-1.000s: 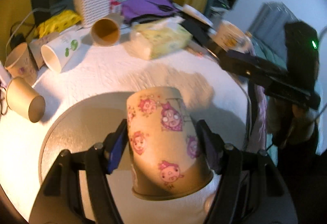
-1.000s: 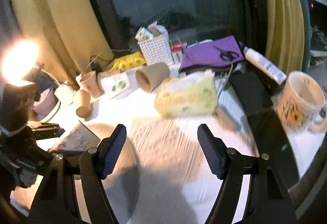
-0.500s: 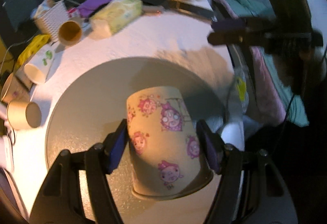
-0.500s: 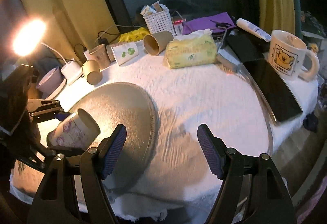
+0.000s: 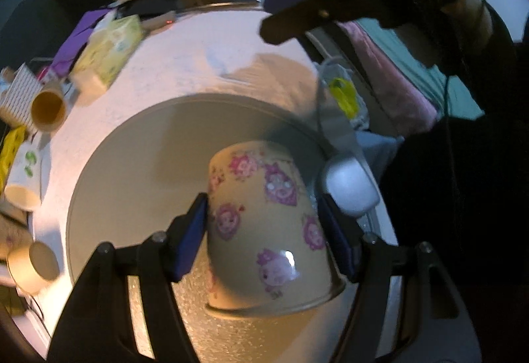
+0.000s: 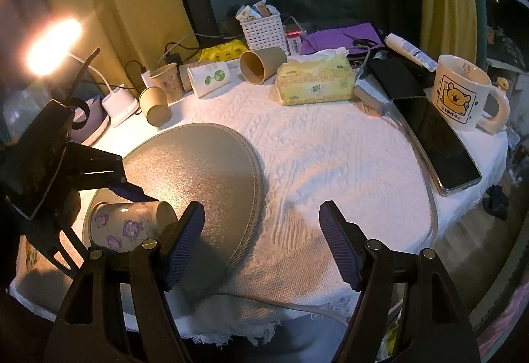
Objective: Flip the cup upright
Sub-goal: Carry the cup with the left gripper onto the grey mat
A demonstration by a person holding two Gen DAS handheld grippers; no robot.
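Left wrist: left hand-held gripper (image 5: 264,234) clamps the cup (image 5: 264,230) by its sides, held over the round mat (image 5: 139,164), mouth toward camera. Mid-flip; next, rotate base down and set on mat.

Right wrist: right hand-held gripper (image 6: 261,244) wide open, empty, close beside the cup (image 6: 129,225); could get in the way.

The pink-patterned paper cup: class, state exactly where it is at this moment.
The pink-patterned paper cup lies sideways between the left gripper fingers, above the round grey mat.

Left wrist view looks steeply down, close; right wrist view seemingly farther back; both share the round mat (image 5: 139,164) (image 6: 205,161).
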